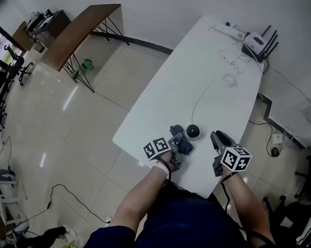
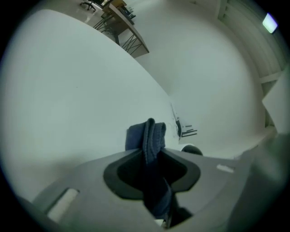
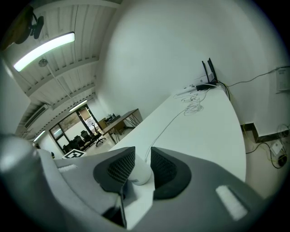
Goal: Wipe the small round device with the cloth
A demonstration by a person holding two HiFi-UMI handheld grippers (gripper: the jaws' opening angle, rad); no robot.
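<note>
The small round device (image 1: 193, 130), a black dome on a white body, sits near the front of the white table (image 1: 204, 67). Just left of it lies the dark blue cloth (image 1: 183, 143), with my left gripper (image 1: 175, 149) shut on a fold of it. In the left gripper view the cloth (image 2: 152, 136) stands up between the jaws and the device (image 2: 192, 148) peeks over the right jaw. My right gripper (image 1: 216, 136) is to the right of the device, a strip of table between them. In the right gripper view (image 3: 142, 152) the device's white side (image 3: 138, 174) shows in the gap between the jaws.
A thin cable (image 1: 200, 98) runs from the device up the table to a white router (image 1: 255, 42) and a power strip (image 1: 228, 28) at the far end. The table's front edge (image 1: 199, 192) is right below the grippers. A brown desk (image 1: 79, 29) stands across the tiled floor.
</note>
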